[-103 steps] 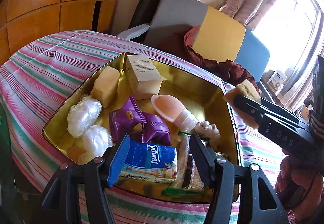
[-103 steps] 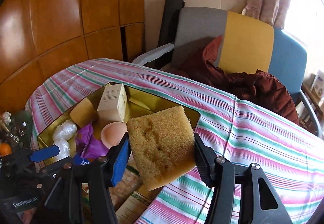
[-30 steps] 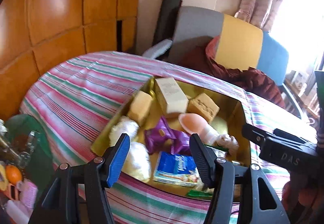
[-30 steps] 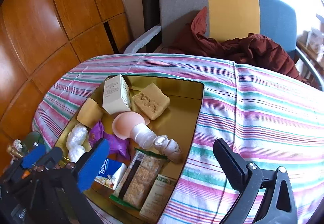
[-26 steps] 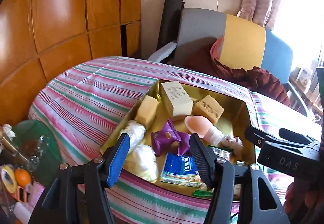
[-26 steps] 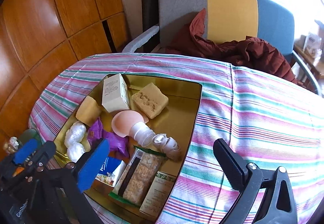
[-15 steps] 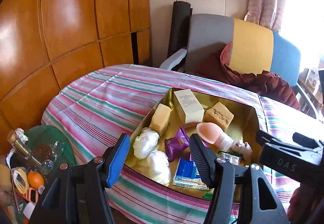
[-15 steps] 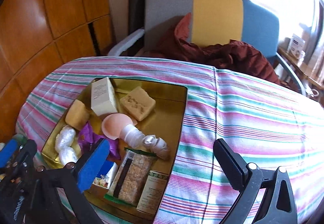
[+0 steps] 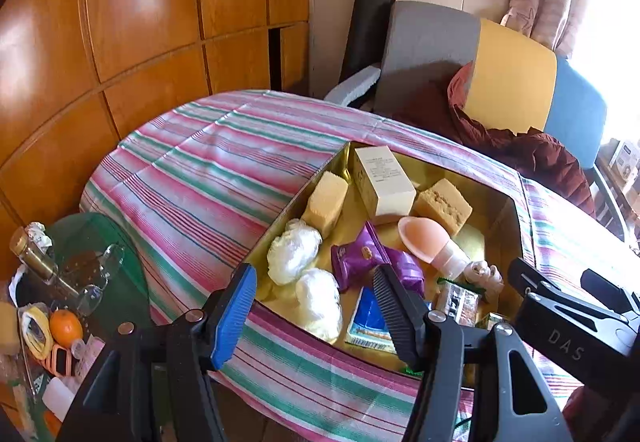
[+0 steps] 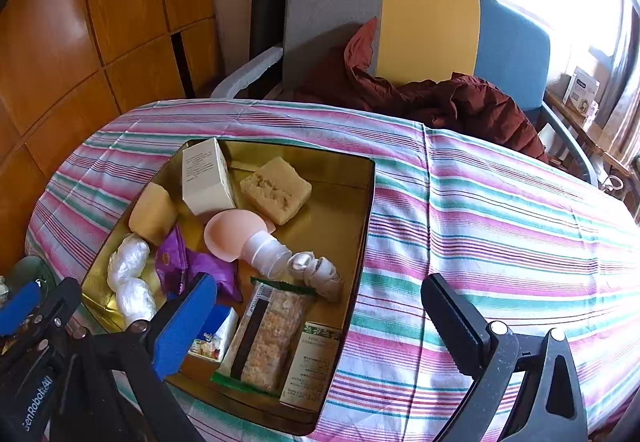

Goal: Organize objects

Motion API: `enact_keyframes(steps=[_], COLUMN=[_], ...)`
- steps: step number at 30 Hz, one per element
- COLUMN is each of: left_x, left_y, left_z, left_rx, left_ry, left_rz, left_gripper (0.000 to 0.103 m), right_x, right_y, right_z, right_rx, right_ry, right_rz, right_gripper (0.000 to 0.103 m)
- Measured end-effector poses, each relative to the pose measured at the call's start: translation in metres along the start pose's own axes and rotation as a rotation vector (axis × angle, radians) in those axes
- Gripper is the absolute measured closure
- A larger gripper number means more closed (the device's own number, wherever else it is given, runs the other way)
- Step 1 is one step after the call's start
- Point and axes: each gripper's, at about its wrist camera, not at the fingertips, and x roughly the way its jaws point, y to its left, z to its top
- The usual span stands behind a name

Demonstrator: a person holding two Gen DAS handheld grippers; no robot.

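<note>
Both grippers, left [image 9: 314,308] and right [image 10: 316,316], are held apart and empty, the sponge [image 10: 276,188] having been dropped into the gold tray [image 10: 366,202].

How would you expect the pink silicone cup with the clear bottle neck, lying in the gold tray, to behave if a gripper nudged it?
The pink silicone cup lies on its side in the gold tray, so it would probably roll or pivot. Its dome looks soft, so it may squash under the jaws. The sponge and white box close by would likely stop it.
</note>
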Motion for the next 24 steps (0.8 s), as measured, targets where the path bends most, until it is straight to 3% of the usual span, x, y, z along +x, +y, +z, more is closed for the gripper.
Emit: enact_keyframes(steps=[16, 24], left_x=[0.003, -0.004], left_y=[-0.014, -0.017], left_z=[-0.006, -0.008], left_rx=[0.04, 0.058], left_ry=[0.064, 0.002], left_rz=[-0.082, -0.032], left_gripper=[0.041, 0.041], right_x=[0.0, -0.001], right_y=[-0.009, -0.011], right_z=[0.001, 0.001], right_rx=[0.037, 0.035], right_ry=[-0.017, -0.028], right_rz=[-0.04, -0.044], right_gripper=[0.0, 0.0])
